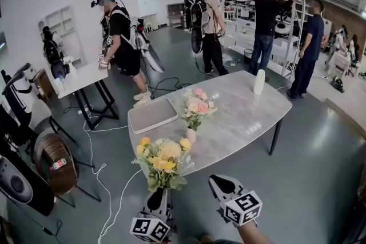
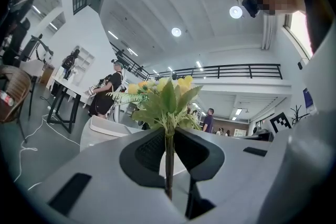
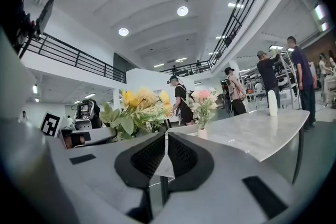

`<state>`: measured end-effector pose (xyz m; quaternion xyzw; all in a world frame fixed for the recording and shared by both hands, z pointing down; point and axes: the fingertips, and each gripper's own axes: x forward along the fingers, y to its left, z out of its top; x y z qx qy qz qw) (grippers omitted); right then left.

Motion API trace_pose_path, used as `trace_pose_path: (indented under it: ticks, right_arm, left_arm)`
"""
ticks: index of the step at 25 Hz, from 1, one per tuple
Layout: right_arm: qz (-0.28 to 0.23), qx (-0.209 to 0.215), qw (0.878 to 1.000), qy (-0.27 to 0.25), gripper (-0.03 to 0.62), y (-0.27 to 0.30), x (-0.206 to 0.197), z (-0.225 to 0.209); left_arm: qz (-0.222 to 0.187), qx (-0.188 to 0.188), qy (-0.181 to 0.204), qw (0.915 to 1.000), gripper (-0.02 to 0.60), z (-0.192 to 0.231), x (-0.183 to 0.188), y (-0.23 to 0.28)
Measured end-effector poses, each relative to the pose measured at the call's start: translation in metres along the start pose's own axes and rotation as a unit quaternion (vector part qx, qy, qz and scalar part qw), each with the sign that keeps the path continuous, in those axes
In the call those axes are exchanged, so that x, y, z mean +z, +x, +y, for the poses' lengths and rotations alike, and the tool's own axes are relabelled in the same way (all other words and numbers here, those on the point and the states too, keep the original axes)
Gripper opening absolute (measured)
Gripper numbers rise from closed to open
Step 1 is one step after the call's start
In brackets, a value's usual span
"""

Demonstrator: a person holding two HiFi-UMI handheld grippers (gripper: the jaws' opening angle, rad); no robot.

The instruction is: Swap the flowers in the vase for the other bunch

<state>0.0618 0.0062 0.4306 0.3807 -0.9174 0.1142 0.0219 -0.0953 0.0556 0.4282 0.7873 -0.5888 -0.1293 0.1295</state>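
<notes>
Plainly we hold the yellow bunch (image 1: 162, 162) upright by its green stems, clamped between the jaws of our left gripper (image 1: 156, 196) at the near edge of the table (image 1: 246, 117). That keeps it ready for the vase (image 1: 191, 135) at one o'clock, where the pink flowers (image 1: 197, 104) stand. Our right gripper (image 1: 221, 182), at four o'clock, has its jaws together and empty, probably free to pull them.

Between left gripper (image 1: 156, 198) jaws: flower bunch (image 1: 162, 162). Just ahead, on table (image 1: 240, 117): vase (image 1: 191, 135). Left of vase: tray (image 1: 152, 115). Beyond right gripper (image 1: 217, 181): bottle (image 1: 259, 82).
</notes>
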Motion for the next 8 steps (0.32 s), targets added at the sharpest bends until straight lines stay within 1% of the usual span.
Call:
trace_pose_path:
  ticks: [4,8]
  right_arm:
    - [-0.005,-0.012,1.0,0.018,0.034,-0.005,-0.004,-0.005]
    - [-0.005,-0.013,0.999,0.028,0.034,-0.015,-0.006,-0.004]
  left_arm:
    - [0.0,-0.013,-0.003,0.9999,0.063,-0.005,0.001,0.002]
    - [0.0,-0.02,-0.005,0.9998,0.063,-0.016,0.003,-0.002]
